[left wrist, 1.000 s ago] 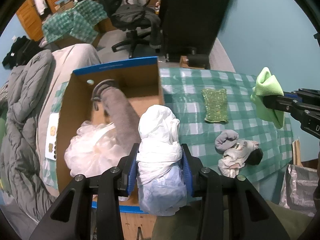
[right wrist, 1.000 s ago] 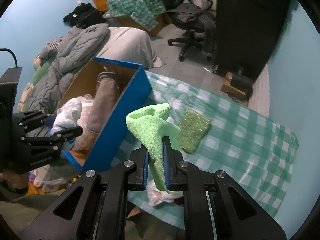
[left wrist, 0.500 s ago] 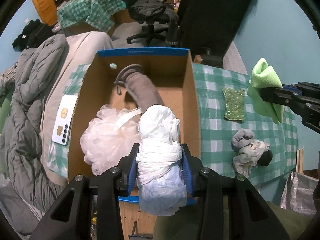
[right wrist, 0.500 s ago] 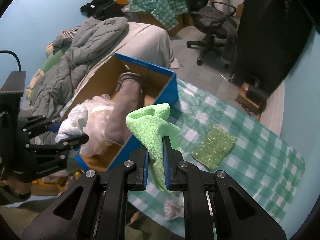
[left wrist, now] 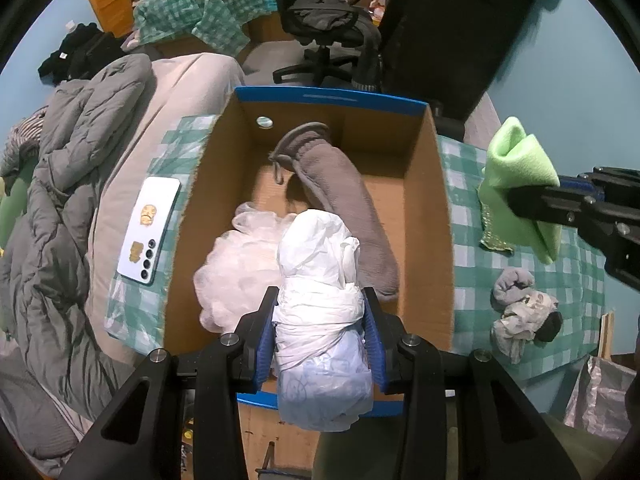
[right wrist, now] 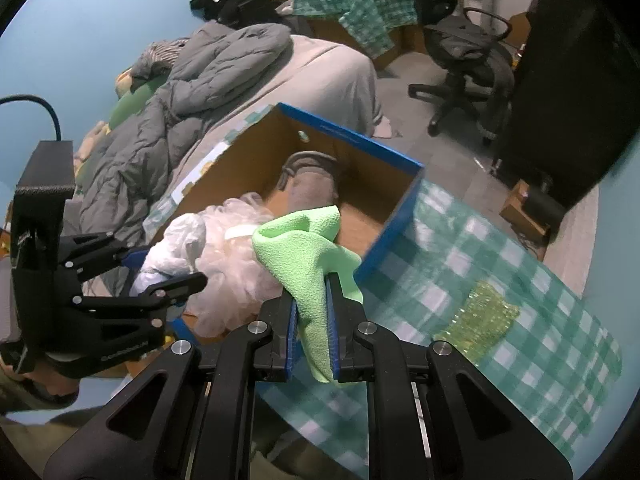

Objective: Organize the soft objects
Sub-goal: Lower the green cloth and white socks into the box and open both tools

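A knotted white plastic bag (left wrist: 320, 332) fills the lower centre of the left wrist view, pinched between the blue pads of the left hand-held gripper (left wrist: 319, 338), which points down over the near end of an open cardboard box (left wrist: 434, 220) with a blue rim. Inside the box, a white mesh bath puff (left wrist: 236, 268) lies at the left, touching the bag, and a long grey fleece pouch (left wrist: 344, 208) runs from the centre toward the far wall.

In the right wrist view the right hand-held gripper (right wrist: 313, 344), at the lower centre, has its pads pressed together on a folded light-green cloth (right wrist: 308, 256), which hangs just in front of the box's near right corner. In the left wrist view this cloth sits at the right edge, beside the box.

The box stands on a counter covered with a green-and-white checked cloth (right wrist: 520, 280). On it, right of the box, lie a sparkly green scrubber (right wrist: 478, 316) and, in the left wrist view's lower right, a bundle of grey and white socks (left wrist: 524, 312). A white phone (left wrist: 150, 224) lies left of the box, at the counter's edge beside a grey quilt (left wrist: 52, 200) on a bed.
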### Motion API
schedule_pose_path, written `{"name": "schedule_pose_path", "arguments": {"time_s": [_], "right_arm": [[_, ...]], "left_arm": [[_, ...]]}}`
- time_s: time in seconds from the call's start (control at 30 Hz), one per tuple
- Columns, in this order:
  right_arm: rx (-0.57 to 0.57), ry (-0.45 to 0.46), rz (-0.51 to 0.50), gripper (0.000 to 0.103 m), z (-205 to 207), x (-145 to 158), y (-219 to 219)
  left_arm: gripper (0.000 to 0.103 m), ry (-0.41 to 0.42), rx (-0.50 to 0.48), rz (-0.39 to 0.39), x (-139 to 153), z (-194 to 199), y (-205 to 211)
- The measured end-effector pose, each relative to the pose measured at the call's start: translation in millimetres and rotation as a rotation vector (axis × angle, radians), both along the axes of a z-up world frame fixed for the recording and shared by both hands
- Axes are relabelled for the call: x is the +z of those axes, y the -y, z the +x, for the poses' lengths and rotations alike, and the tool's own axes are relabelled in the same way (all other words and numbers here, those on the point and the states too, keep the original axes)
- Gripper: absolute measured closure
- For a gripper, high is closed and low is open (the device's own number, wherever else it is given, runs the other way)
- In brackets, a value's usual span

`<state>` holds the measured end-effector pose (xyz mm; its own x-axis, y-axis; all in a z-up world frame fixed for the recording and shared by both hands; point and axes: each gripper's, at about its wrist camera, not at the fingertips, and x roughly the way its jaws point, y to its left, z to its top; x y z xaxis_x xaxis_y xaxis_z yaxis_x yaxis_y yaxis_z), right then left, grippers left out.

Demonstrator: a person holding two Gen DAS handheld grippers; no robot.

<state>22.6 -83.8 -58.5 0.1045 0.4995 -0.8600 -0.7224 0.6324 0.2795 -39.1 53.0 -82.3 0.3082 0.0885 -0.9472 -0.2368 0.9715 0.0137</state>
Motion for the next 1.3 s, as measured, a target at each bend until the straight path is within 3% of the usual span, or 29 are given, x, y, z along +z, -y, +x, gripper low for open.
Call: {"name": "schedule_pose_path", "arguments": {"time_s": [0.6, 0.7, 0.77, 0.83, 0.9, 1.3], "right_arm": [[0.011, -0.094, -0.024, 0.09, -1, -33, -55], [0.005, -0.101, -0.031, 0.089, -1, -35, -59], [-0.007, -0.092, -0.031, 0.086, 0, -33, -60], [-0.02, -0.081, -0.031, 0.067, 1, -32, -61], [-0.033, -0.07, -0.023, 0.058, 2, -28, -60], [-0.11, -0.034, -0.013, 0.046, 12, -11, -41]], "left_arm": [[0.062, -0.023, 0.043, -0.047, -25, 7, -43], [0.056, -0.026, 0.051, -0.063, -27, 9, -47], [0.051, -0.024, 0.05, -0.061, -27, 9, -49], [0.039, -0.018, 0.044, -0.056, -25, 9, -49], [0.032, -0.007, 0.034, -0.041, -22, 9, -48], [0.022, 0.027, -0.016, -0.009, -1, 6, -38]]}}
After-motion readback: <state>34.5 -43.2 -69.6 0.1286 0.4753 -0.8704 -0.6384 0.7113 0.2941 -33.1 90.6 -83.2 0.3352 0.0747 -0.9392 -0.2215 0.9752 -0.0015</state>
